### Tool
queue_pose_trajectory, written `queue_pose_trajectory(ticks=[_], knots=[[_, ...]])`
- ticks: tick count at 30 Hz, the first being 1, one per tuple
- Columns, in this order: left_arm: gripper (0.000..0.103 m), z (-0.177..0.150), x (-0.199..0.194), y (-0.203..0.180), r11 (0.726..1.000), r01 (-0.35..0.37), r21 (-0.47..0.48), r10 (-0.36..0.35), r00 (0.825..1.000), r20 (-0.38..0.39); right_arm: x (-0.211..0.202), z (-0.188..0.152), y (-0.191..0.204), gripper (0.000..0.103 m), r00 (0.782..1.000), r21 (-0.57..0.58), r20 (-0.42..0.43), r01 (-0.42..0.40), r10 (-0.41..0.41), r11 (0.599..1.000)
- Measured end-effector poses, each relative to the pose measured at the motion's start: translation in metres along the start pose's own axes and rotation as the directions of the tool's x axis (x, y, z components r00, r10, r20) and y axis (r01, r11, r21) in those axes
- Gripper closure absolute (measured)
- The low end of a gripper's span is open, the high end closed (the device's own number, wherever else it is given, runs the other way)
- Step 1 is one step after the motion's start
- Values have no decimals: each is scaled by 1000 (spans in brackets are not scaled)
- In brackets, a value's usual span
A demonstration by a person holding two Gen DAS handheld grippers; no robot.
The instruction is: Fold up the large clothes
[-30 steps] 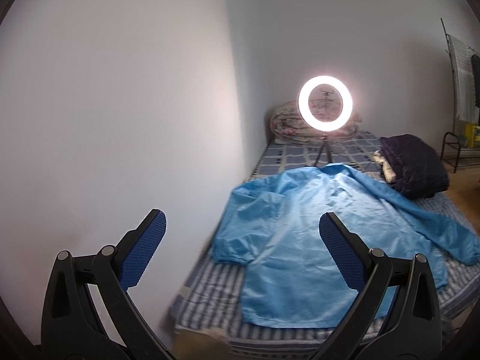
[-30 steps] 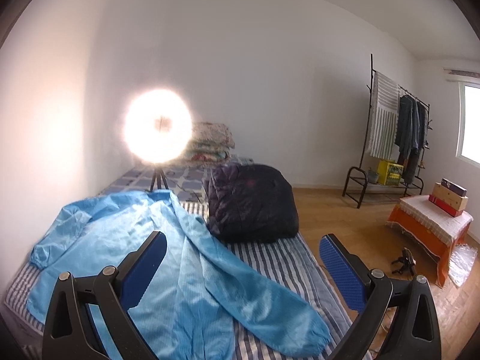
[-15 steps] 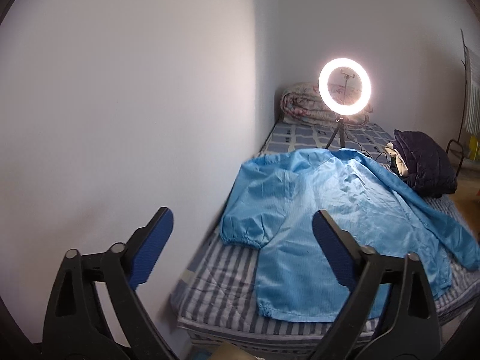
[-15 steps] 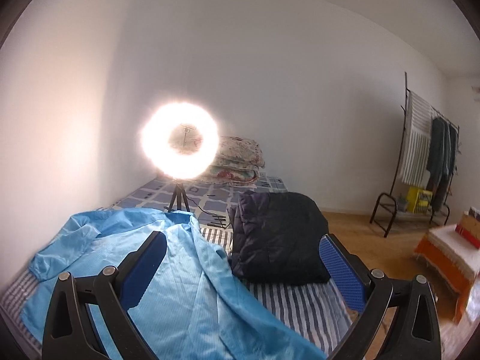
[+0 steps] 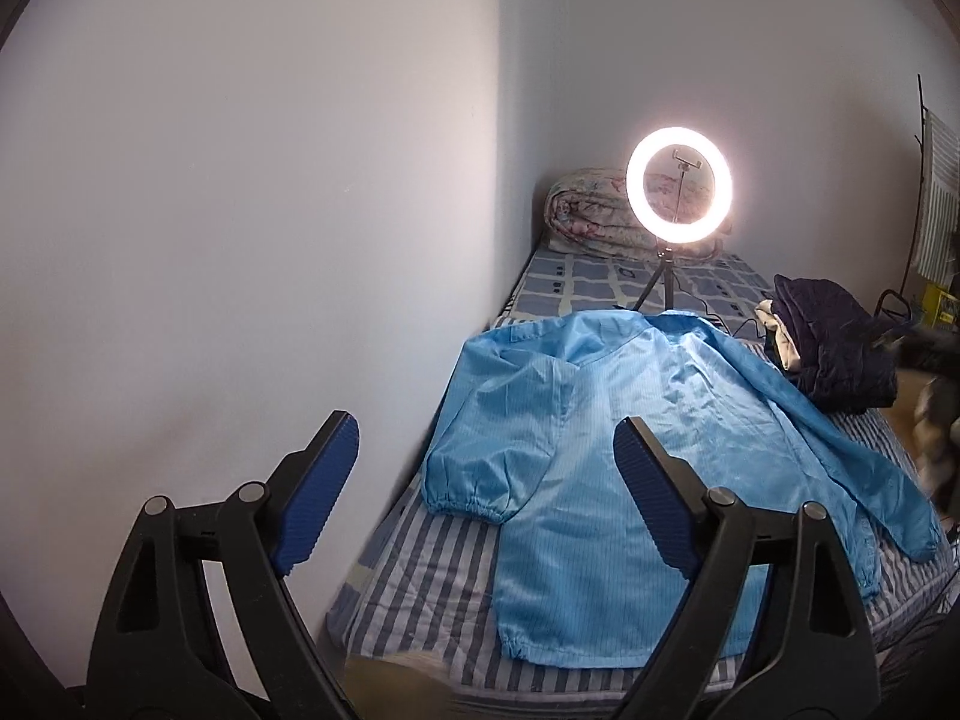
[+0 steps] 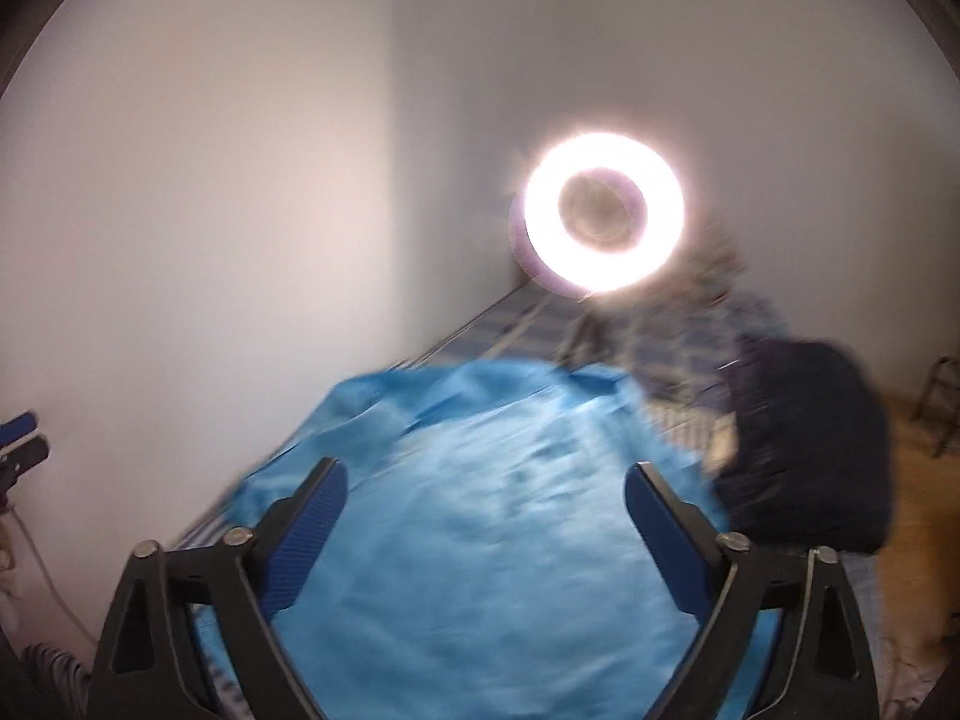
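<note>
A large light-blue jacket (image 5: 630, 420) lies spread flat on the striped bed (image 5: 432, 564), its sleeves out to both sides. It fills the lower middle of the blurred right wrist view (image 6: 510, 510). My left gripper (image 5: 486, 480) is open and empty, held above the bed's near left corner. My right gripper (image 6: 486, 516) is open and empty, above the jacket's body. The left gripper's blue tip shows at the left edge of the right wrist view (image 6: 18, 426).
A lit ring light (image 5: 679, 193) on a small tripod stands on the bed behind the jacket. A dark folded garment (image 5: 834, 354) lies at the right of the bed. A rolled quilt (image 5: 588, 219) sits against the far wall. White walls bound the bed's left side.
Both grippers moved closer to the bed. The right wrist view swung left, away from the room and clothes rack, onto the jacket, and is blurred by motion. Both grippers stayed open.
</note>
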State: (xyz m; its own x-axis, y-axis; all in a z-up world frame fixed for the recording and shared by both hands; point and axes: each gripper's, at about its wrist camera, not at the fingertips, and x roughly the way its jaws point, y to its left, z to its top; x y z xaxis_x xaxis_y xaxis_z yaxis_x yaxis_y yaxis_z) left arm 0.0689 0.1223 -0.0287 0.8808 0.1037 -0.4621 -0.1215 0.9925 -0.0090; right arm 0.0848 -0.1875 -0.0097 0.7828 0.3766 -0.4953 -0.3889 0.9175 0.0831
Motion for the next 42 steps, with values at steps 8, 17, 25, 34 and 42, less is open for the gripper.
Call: queue_pose_trajectory(ticks=[8,17,25,34,42], knots=[[13,-10,43,-1,997,-26,-77,24,999,-26,115,-37,66,27,951,112,-211,-205,225,972],[15,-53,92,30,975,42,-218,-79,983,-166,235,-84,93,43,834,378,-371,-267,409,887],[26,-50,87,31,987,6,-161,-31,987,-155,319,-108,131,52,759,490,-427,-263,492,831],[26,-51,96,29,983,40,-178,-73,980,-183,346,-108,151,52,749,480,-443,-267,493,836],[26,-54,99,30,986,-5,-166,-28,981,-191,358,-109,164,103,729,480,-438,-305,526,823]])
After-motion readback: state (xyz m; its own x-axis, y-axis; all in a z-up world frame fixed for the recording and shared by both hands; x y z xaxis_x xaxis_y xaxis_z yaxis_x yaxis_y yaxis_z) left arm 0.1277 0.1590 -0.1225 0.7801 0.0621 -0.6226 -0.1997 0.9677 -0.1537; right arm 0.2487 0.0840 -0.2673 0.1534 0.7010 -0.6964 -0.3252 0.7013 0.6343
